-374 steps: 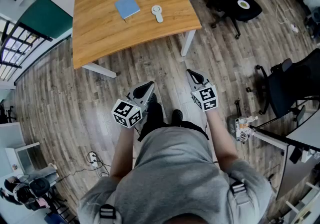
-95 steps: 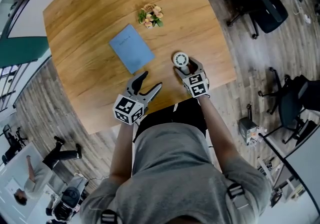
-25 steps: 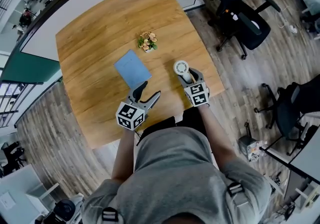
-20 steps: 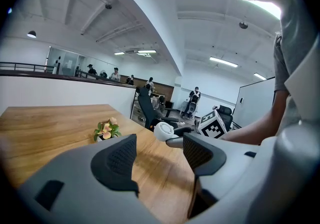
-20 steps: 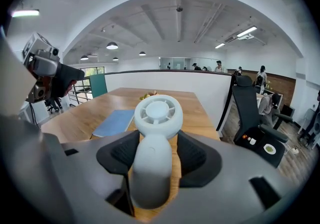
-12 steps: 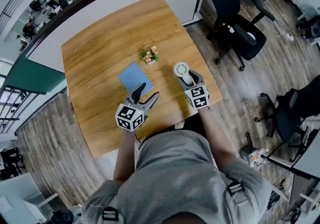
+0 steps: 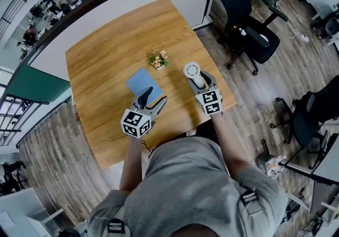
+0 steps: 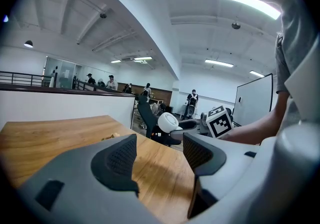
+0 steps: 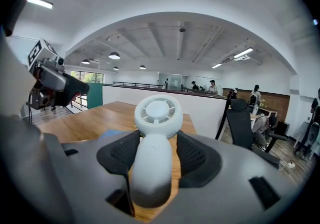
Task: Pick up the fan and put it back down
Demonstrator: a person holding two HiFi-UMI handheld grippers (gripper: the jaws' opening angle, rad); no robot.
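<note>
The light wooden table on white legs (image 7: 106,55) carries the same things as a few seconds ago, but one of them has left its surface. The pale blue rectangular notebook (image 7: 139,81) lies where it lay, near the middle of the top. The left gripper (image 7: 155,96) hovers over the near edge of the notebook. Its own view shows the jaws standing well apart with only bare wood between them (image 8: 159,150), so it holds nothing.

The change is on the right. Some seconds back the right gripper (image 7: 199,78) was down on the small white plastic hand fan with its round grilled head (image 7: 192,70), which then rested on the wood near the table's front right corner. Now the right gripper view shows both dark ribbed pads (image 9: 192,155) pressed against the fan's smooth handle. The round head (image 9: 156,118) stands up past the jaw tips, and the tabletop is visible below and behind it. The fan appears to be lifted clear of the table, over roughly the spot it came from. The left gripper view agrees, as the white head (image 8: 167,121) shows above the line of the table edge.

The tiny pot of pale flowers (image 7: 158,59) behind the notebook is undisturbed.

The picking-up half of the task therefore looks done. What probably remains is to lower the fan to the wood and open the right jaws.
</note>
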